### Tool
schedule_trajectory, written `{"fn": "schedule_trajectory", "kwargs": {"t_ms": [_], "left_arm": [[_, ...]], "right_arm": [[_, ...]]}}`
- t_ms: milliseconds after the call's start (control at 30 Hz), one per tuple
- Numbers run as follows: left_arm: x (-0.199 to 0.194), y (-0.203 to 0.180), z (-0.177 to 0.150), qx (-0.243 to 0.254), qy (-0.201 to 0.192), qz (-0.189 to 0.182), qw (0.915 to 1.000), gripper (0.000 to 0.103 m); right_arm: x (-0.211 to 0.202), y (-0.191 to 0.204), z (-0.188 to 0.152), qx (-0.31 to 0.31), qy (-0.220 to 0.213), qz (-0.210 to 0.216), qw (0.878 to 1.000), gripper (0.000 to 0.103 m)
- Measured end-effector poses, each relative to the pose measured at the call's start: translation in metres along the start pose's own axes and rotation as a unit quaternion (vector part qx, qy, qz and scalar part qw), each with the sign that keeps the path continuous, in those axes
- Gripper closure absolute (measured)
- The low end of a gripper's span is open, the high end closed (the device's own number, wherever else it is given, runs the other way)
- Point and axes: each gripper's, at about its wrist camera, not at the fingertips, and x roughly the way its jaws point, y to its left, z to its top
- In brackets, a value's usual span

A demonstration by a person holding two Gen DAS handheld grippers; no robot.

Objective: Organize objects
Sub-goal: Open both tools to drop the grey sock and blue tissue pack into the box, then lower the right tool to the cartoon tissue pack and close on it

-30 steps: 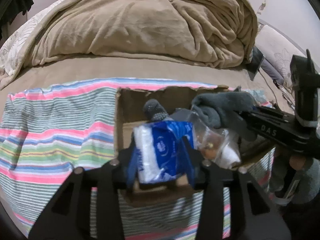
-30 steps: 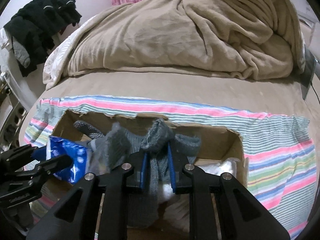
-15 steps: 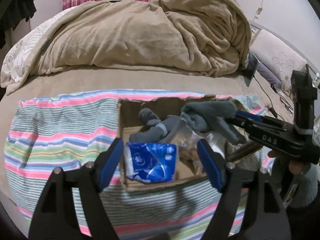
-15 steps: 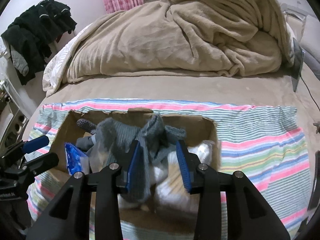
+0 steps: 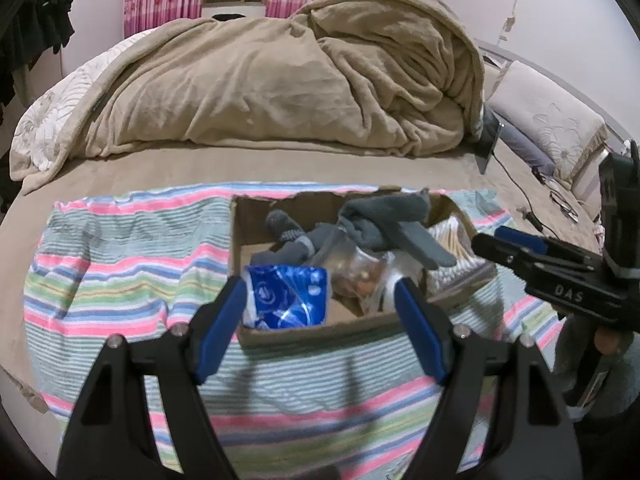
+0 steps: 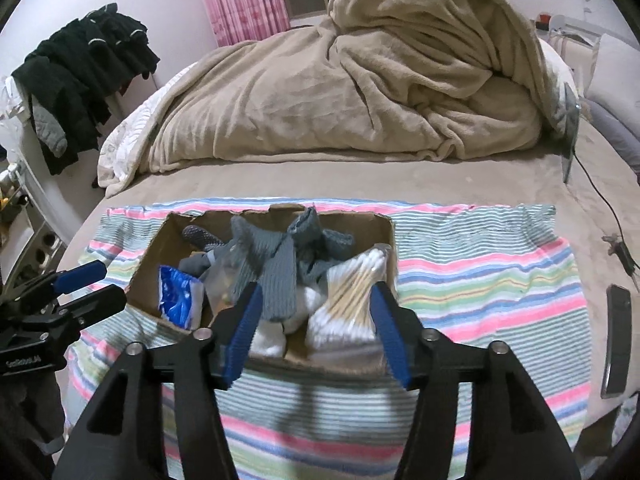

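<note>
An open cardboard box (image 5: 280, 332) (image 6: 160, 248) sits on a striped towel. Inside lie a blue tissue packet (image 5: 286, 300) (image 6: 176, 296), a clear bag (image 5: 352, 272), a bundle of cotton swabs (image 6: 352, 284) and a dotted dark sock (image 5: 280, 224). A grey sock (image 5: 384, 220) (image 6: 276, 264) is draped over the pile. My left gripper (image 5: 318, 292) (image 6: 108, 284) hovers open in front of the box, holding nothing. My right gripper (image 6: 316, 292) (image 5: 492, 240) is on the near side too. Its jaws are opening and nothing is pressed between them.
The striped towel (image 6: 480, 280) covers the near part of a bed. A heaped beige blanket (image 5: 280, 80) fills the far side. A dark flat device (image 6: 616, 332) and a cable (image 6: 600, 200) lie at the right. Black clothes (image 6: 80, 72) hang at the left.
The left gripper let go of the blue packet, which now rests in the box, and drew back upward. The right gripper released the grey sock onto the pile and backed off as well.
</note>
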Motion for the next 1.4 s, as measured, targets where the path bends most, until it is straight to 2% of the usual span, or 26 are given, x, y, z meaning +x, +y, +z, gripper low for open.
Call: {"fn": "schedule_trajectory", "kwargs": {"t_ms": [533,600,733,1000,1400], "left_arm": [[-0.03,0.0,-0.037,-0.012,0.001,0.0,0.9999,0.025],[-0.033,-0.001,-0.041,-0.013,0.002,0.0,0.9999,0.025],[-0.038,-0.003,-0.052,-0.013,0.006,0.0,0.9999,0.025],[-0.042,-0.005,-0.075,-0.02,0.018,-0.006,0.9996,0.025],[-0.03,-0.002,-0.117,-0.034,0.06,-0.009,0.9976,0.025]], "right_arm": [[-0.028,0.024,-0.039,-0.033,0.012,0.007,0.999,0.037],[-0.03,0.027,-0.046,-0.038,0.015,0.007,0.999,0.031],[-0.034,0.03,-0.059,-0.041,0.022,0.008,0.999,0.029],[-0.029,0.042,-0.094,-0.056,0.06,0.031,0.996,0.029],[-0.007,0.061,-0.146,-0.077,0.129,0.044,0.988,0.029]]}}
